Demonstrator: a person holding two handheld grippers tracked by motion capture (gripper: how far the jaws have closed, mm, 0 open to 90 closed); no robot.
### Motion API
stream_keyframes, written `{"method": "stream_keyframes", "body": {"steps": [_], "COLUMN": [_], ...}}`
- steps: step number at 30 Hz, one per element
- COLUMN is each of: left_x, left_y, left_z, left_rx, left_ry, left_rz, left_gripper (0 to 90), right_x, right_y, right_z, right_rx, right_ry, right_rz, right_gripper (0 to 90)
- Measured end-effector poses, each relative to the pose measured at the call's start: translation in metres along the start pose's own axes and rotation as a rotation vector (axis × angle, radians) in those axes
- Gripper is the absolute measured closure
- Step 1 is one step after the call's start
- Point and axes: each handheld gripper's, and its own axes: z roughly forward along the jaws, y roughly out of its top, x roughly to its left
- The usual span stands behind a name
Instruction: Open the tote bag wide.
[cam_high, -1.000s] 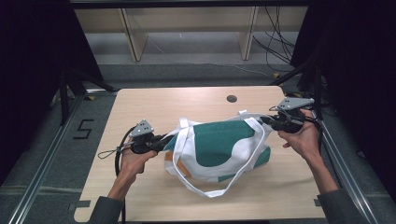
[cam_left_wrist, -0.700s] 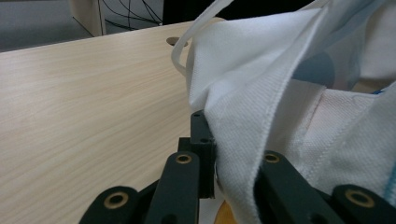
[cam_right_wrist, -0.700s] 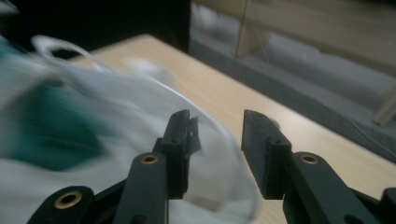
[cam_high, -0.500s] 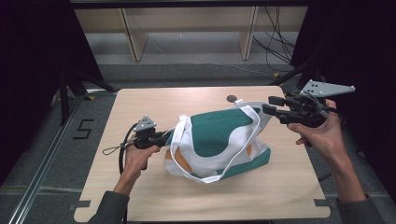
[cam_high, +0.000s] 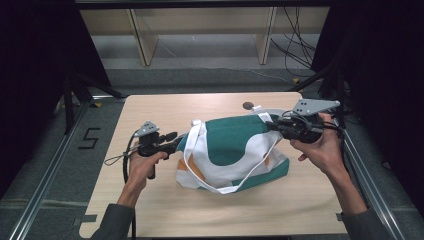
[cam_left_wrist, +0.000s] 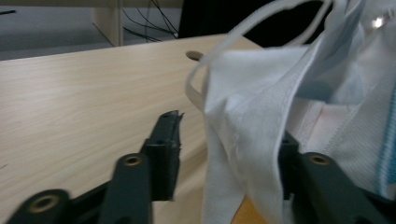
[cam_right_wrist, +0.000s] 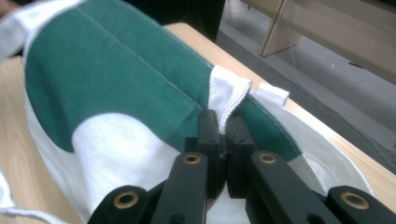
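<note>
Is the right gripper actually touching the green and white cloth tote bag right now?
Touching. The right gripper view shows the right gripper pinching the green and white cloth tote bag at its rim, jaws closed on the fabric.

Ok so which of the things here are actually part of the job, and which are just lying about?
In the job:
tote bag
left hand-held gripper, open around the bag's edge
right hand-held gripper, pinching the bag's rim

Lying about:
shelf unit
loose cables
table, just the work surface

High view: overhead at near side, facing forward and down, whole tabletop (cam_high: 165, 200) visible, shelving beyond. Left claw view: low over tabletop, close on tote bag (cam_left_wrist: 261, 112) fabric. Right claw view: close on bag's green-white panel. All three share bag and tabletop.
</note>
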Motion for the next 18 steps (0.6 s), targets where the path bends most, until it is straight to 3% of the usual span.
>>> {"method": "stream_keyframes", "body": {"steps": [1, 3, 5, 6, 9, 12, 14, 17, 18], "left_x": [0.001, -0.006, -0.017, -0.023, -0.024, -0.007, 0.002, 0.008, 0.008], "left_y": [0.004, 0.008, 0.010, 0.012, 0.014, 0.015, 0.016, 0.026, 0.030], "left_z": [-0.011, -0.027, -0.041, -0.048, -0.058, -0.056, -0.052, -0.044, -0.042], "left_rx": [-0.006, -0.034, -0.027, -0.011, -0.024, -0.023, -0.034, -0.068, -0.069], "left_ry": [0.030, 0.026, 0.020, 0.023, -0.032, -0.089, -0.092, -0.117, -0.101], "left_rz": [-0.002, 0.055, 0.129, 0.137, 0.102, 0.000, -0.067, -0.130, -0.119], "left_gripper": [41.6, 42.0, 43.5, 43.1, 43.1, 38.9, 35.3, 32.4, 30.8], "right_x": [0.000, 0.002, 0.001, 0.002, 0.000, 0.001, -0.001, -0.002, -0.001], "right_y": [-0.001, -0.004, -0.004, -0.003, -0.002, -0.001, 0.000, 0.001, 0.001], "right_z": [0.001, 0.003, 0.005, 0.005, 0.011, 0.014, 0.013, 0.013, 0.013], "right_rx": [0.005, 0.008, 0.004, 0.019, 0.012, 0.011, 0.020, 0.016, 0.023], "right_ry": [-0.001, 0.003, -0.003, 0.009, -0.005, -0.015, -0.006, -0.018, -0.020], "right_rz": [-0.017, -0.022, -0.032, -0.015, -0.021, -0.017, -0.024, -0.029, -0.021], "right_gripper": [88.2, 88.2, 88.2, 88.3, 88.3, 88.3, 88.3, 88.3, 88.4]}}
